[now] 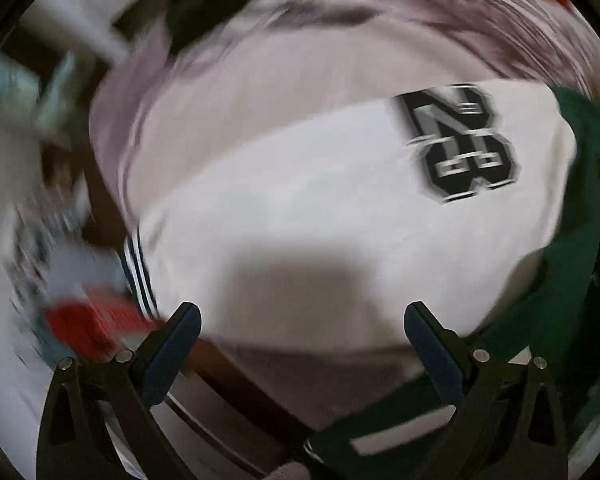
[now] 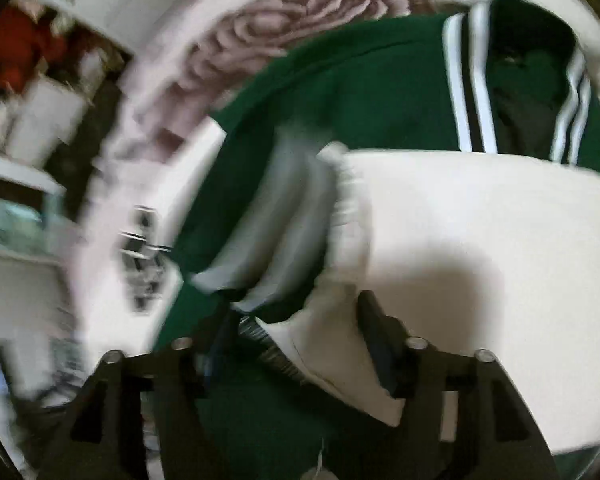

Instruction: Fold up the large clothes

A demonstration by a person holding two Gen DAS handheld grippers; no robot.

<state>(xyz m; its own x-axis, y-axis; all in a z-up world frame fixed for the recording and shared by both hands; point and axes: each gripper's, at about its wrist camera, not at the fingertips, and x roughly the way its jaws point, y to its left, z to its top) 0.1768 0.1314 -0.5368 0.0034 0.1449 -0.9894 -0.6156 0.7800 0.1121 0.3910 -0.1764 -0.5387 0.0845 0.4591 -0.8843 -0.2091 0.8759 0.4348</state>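
Mid-fold: green-and-white jacket point(image 1: 340, 208) lies on floral bedspread point(image 1: 260, 80). Left gripper point(image 1: 300, 320) hangs spread and empty above it. Right gripper point(image 2: 296, 312) parted, sleeve cuff point(image 2: 276, 216) loose between. Next probably regrasp an edge.

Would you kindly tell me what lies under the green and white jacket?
The green and white jacket lies on a pale bedspread with a rose print. The jacket covers whatever lies under its middle.

Count, both views: one green-and-white jacket point(image 2: 340, 92), bearing one number patch point(image 1: 460, 142). One floral bedspread point(image 2: 300, 8) beneath it. Two grippers: left gripper point(image 1: 300, 320), right gripper point(image 2: 296, 320). Red items point(image 1: 96, 320): blurred, uncounted.
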